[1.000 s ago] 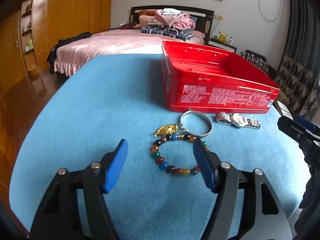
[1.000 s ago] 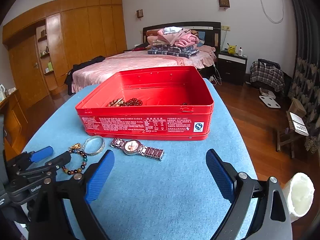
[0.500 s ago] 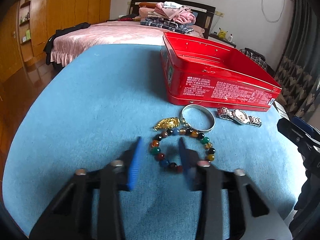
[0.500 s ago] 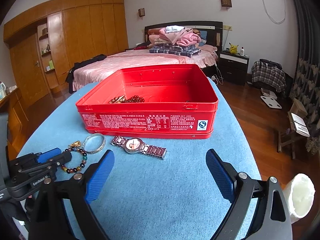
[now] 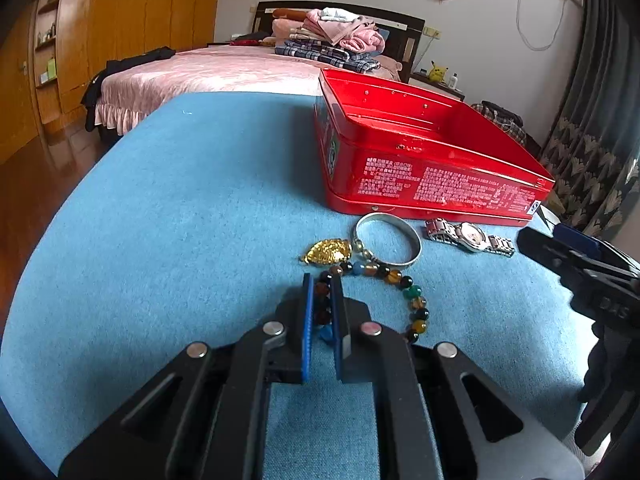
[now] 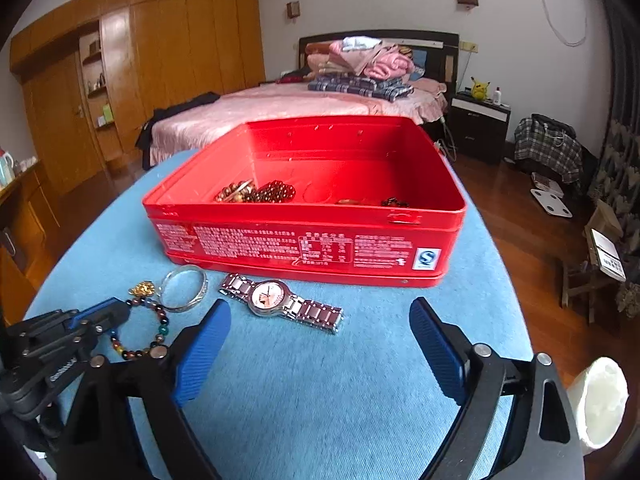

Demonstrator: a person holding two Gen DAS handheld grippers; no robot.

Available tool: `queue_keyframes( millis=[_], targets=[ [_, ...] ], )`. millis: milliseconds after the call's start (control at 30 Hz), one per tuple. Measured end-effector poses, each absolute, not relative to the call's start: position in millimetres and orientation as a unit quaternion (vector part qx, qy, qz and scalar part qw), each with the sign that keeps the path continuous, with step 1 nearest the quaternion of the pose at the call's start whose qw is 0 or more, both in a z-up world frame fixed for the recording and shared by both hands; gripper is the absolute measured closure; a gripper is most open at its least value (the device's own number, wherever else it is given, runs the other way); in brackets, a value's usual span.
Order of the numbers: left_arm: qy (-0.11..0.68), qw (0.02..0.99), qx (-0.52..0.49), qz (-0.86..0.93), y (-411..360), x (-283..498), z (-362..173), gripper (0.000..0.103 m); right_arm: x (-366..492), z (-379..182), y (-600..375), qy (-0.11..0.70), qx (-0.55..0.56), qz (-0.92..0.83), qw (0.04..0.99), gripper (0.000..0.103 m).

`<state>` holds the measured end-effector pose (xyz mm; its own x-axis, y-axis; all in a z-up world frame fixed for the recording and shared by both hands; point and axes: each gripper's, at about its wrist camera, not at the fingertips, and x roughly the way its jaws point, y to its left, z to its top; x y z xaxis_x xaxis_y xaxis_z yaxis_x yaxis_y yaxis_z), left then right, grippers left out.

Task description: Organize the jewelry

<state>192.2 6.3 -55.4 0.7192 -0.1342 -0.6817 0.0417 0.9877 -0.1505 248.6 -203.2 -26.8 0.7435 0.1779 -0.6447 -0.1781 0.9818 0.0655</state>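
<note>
Blue cloth tabletop (image 6: 320,392) (bedroom, seemingly wooden floor (image 6: 520,216)), pink bed (image 6: 280,108) behind.

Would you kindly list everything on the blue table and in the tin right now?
table: one, blue cloth.
tin: one, red, open, far side; beaded jewelry inside.
watch: one, silver, before the tin.
bangle: one, silver, left of the watch.
gold charm: one, beside the bangle.
bead bracelet: one, multicoloured, nearest.
left gripper: black, blue pads, shut on the bead bracelet.
right gripper: open, empty.
</note>
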Motion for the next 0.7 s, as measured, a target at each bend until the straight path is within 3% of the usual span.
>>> queue_keyframes(
  millis=[467,700],
  targets=[
    [0.363,0.929,-0.06,-0.035,7.5,205.4,-47.9,0.096,278.8,-38.9,-192.7,0.396,0.0,0.121,0.91,0.029],
    [0.363,0.929,-0.062,-0.037,7.0,205.9,-48.9,0.096,276.2,-41.1,-190.5,0.406,-0.002,0.146,0.902,0.045]
  ],
)
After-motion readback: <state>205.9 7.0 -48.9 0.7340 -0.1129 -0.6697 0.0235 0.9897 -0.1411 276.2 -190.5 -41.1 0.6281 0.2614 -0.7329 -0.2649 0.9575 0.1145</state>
